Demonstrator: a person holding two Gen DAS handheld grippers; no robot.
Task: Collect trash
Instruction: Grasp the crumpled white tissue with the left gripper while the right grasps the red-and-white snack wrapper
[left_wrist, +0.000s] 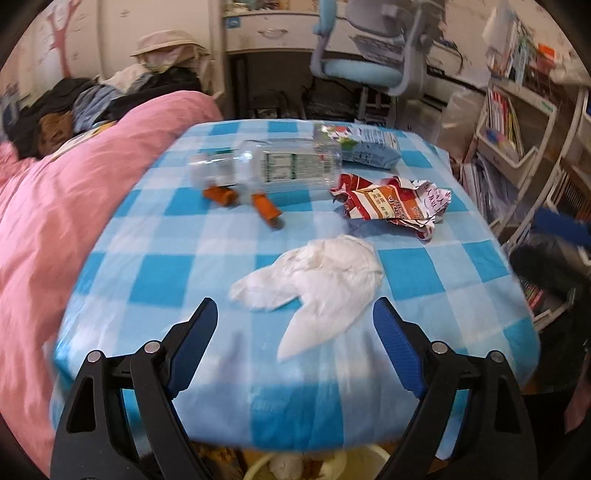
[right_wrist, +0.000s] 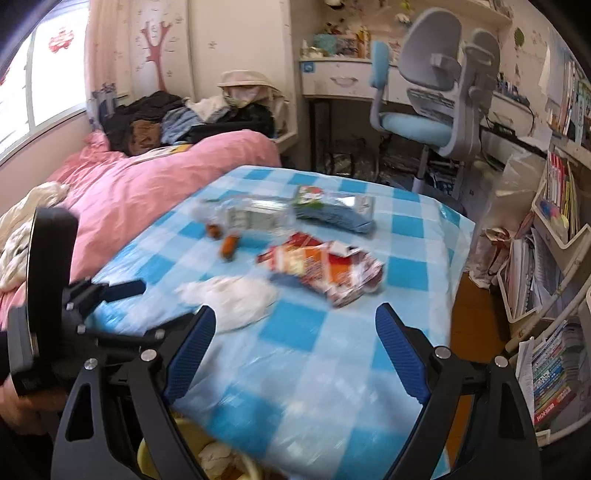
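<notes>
Trash lies on a table with a blue checked cloth (left_wrist: 166, 266). A crumpled white tissue (left_wrist: 321, 280) is nearest, just ahead of my open left gripper (left_wrist: 295, 306). Behind it are a red and orange snack wrapper (left_wrist: 391, 203), a clear plastic bottle (left_wrist: 266, 166) on its side, a blue packet (left_wrist: 365, 146) and two orange pieces (left_wrist: 266, 210). My right gripper (right_wrist: 295, 310) hangs open and empty over the table's near right part, with the tissue (right_wrist: 232, 299) to its front left and the wrapper (right_wrist: 321, 269) ahead. A yellowish bin (right_wrist: 177, 454) with trash in it stands under the near edge.
A bed with a pink duvet (left_wrist: 55, 221) and a pile of clothes borders the table on the left. A blue and grey desk chair (right_wrist: 432, 110) and a white desk (right_wrist: 340, 81) stand behind. Shelves of books (right_wrist: 554, 229) line the right, with bare floor (right_wrist: 472, 317) between.
</notes>
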